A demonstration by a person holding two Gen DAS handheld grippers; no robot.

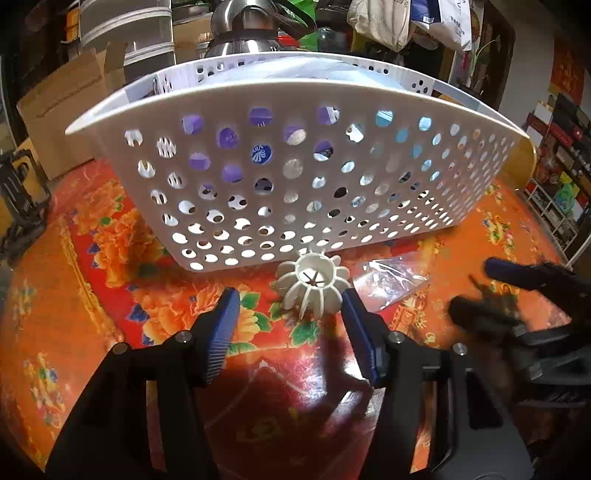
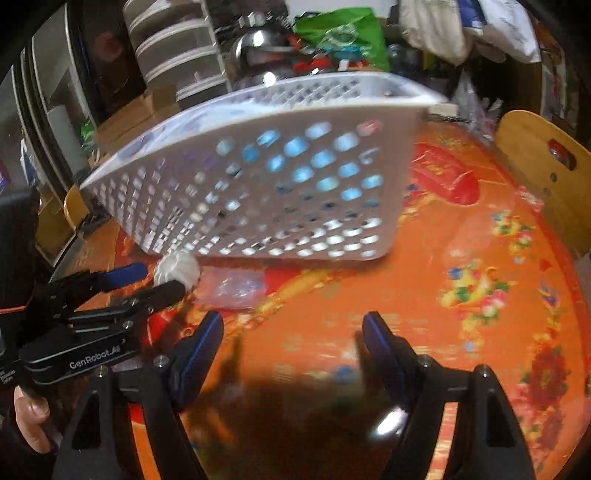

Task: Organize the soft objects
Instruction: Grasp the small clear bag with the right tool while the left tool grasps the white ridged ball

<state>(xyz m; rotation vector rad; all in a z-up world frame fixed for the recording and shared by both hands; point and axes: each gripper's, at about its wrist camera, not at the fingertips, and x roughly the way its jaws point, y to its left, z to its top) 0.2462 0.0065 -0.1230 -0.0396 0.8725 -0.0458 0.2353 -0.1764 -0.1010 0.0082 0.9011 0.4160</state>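
Note:
A white ribbed soft ball [image 1: 312, 286] lies on the floral tablecloth just in front of the white perforated basket [image 1: 288, 110]. My left gripper [image 1: 290, 314] is open; its right fingertip touches the ball, while the left fingertip stands well clear of it. The right wrist view shows the same ball [image 2: 177, 271] at the tips of the left gripper [image 2: 161, 278]. A clear plastic bag [image 1: 391, 280] lies to the right of the ball. My right gripper [image 2: 293, 332] hangs open over bare cloth with nothing between its fingers. Purple and blue packs show through the basket's holes.
The round table [image 2: 480, 295] has an orange and red flowered cloth. A wooden chair back [image 2: 535, 166] stands at its right edge. Cardboard boxes [image 1: 62, 107] and a steel kettle [image 1: 243, 33] sit behind the basket. A person's hand [image 2: 31, 421] holds the left gripper's handle.

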